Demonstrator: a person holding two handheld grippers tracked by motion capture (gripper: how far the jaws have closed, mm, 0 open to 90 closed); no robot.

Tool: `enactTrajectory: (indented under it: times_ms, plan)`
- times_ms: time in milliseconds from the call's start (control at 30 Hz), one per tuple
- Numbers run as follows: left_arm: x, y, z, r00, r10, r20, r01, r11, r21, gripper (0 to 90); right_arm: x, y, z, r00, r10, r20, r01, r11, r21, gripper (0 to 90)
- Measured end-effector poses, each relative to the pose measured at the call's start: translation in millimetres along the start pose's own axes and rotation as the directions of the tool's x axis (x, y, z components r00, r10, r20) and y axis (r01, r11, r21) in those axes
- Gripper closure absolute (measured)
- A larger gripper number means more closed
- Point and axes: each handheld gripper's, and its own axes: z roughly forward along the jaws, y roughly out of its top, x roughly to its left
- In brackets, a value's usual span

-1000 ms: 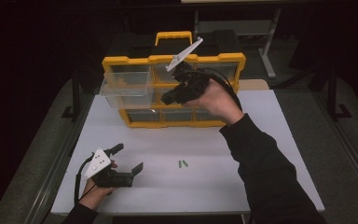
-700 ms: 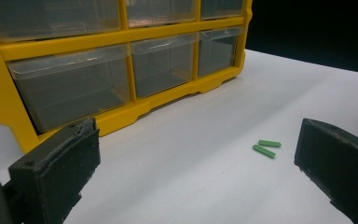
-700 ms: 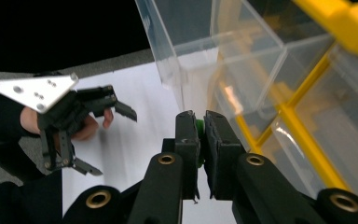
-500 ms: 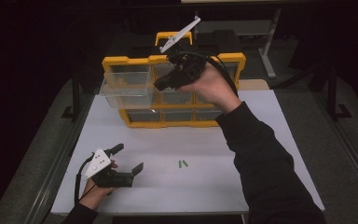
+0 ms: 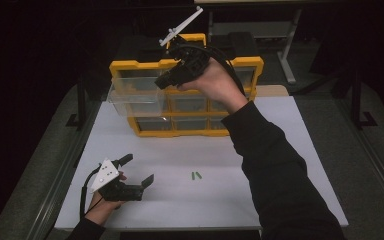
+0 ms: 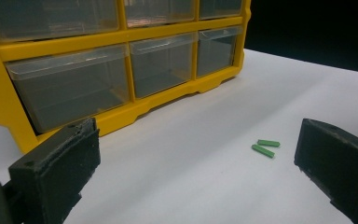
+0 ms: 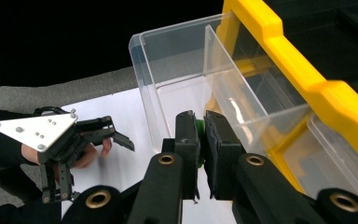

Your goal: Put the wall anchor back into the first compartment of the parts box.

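A yellow drawer cabinet [image 5: 130, 65] stands at the back of the white table, its top-left clear drawer [image 5: 132, 97] pulled out. My right gripper [image 5: 162, 81] hovers by the cabinet's top, just right of that drawer. In the right gripper view my right gripper [image 7: 201, 135] is shut on a small green piece [image 7: 199, 140] over the open drawer [image 7: 177, 60]. My left gripper [image 5: 139, 169] rests open at the front left of the table. Two green pieces [image 5: 195, 175] lie to its right, and between the jaws of the left gripper [image 6: 196, 172] the same green pieces [image 6: 265, 147] lie farther off.
The cabinet's other clear drawers [image 6: 163, 63] are pushed in. A metal rail [image 5: 55, 185] borders the white table's left edge, with dark floor beyond. The person's right sleeve [image 5: 280, 175] crosses the right half of the table.
My right gripper has risen and moved slightly left, from the front of the cabinet up to its top beside the open drawer. The left gripper has stayed put.
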Motion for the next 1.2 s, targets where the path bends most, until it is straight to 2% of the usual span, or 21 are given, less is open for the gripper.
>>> enactTrajectory:
  times_ms: [567,733,833,1000,1200]
  plan:
    - [0.1,0.3,-0.7,1.0,-0.004,0.006,0.004,1.0,-0.002,0.0,4.0,16.7,28.2,0.9999,-0.005,-0.015,0.006,0.999,0.047,82.8]
    - [-0.8,0.9,-1.2,1.0,0.003,0.008,-0.003,1.0,0.005,0.0,2.2,17.4,33.8,0.9998,0.009,-0.017,-0.008,0.998,0.061,80.8]
    - [-0.5,0.6,-1.2,1.0,0.001,0.008,-0.001,1.0,0.004,0.0,0.7,17.5,33.8,0.9997,0.02,-0.015,-0.019,0.998,0.057,77.7]
    - [-0.2,0.5,-0.8,1.0,-0.004,0.008,0.004,1.0,-0.006,0.0,0.3,16.9,27.7,0.9998,0.017,-0.012,-0.016,0.999,0.047,87.9]
    - [0.0,0.6,-1.1,1.0,0.005,0.007,-0.005,1.0,0.006,0.0,-1.5,10.6,16.6,0.9997,0.025,-0.006,-0.025,0.999,0.033,89.0]
